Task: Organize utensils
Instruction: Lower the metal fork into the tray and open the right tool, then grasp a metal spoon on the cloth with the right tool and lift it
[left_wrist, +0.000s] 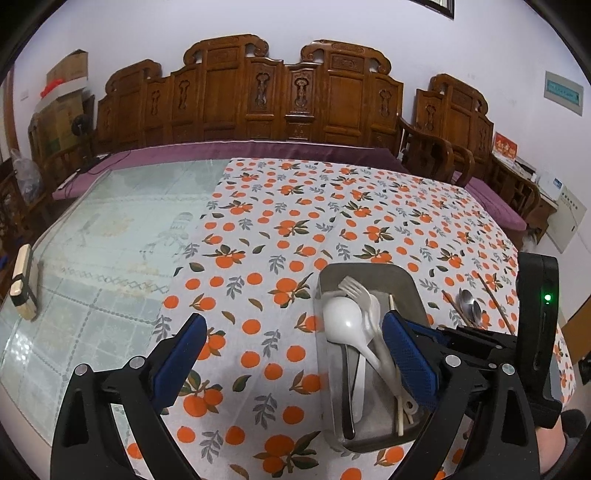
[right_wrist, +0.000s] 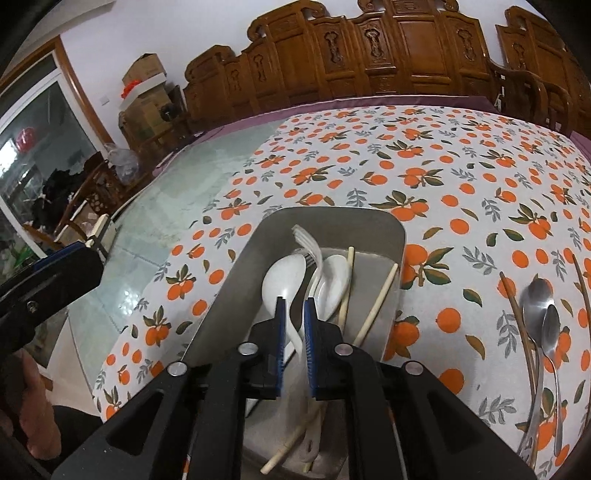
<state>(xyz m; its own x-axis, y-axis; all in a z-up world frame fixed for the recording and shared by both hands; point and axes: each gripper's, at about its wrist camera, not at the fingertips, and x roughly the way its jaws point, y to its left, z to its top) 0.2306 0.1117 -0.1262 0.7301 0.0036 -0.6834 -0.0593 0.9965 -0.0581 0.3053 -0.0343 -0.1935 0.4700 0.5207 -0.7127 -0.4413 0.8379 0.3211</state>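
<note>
A metal tray (left_wrist: 334, 275) (right_wrist: 240, 273) sits on the orange-print tablecloth. It holds a white ladle-shaped spoon (left_wrist: 343, 321) (right_wrist: 282, 275), a second white spoon (right_wrist: 334, 280), a clear plastic fork (left_wrist: 352, 288) (right_wrist: 306, 240) and pale chopsticks (right_wrist: 378, 304). My right gripper (right_wrist: 295, 325) is over the tray, its jaws nearly shut around the white spoon's handle. My left gripper (left_wrist: 295, 339) is open wide and empty, left of the tray. Two metal spoons (right_wrist: 543, 314) (left_wrist: 469, 302) and dark chopsticks (right_wrist: 517, 314) lie on the cloth right of the tray.
The cloth (left_wrist: 280, 229) covers the right part of a glass-topped table (left_wrist: 110, 229). A small wooden block (left_wrist: 22, 280) stands at the table's left edge. Carved wooden benches (left_wrist: 258, 96) with purple cushions line the wall behind.
</note>
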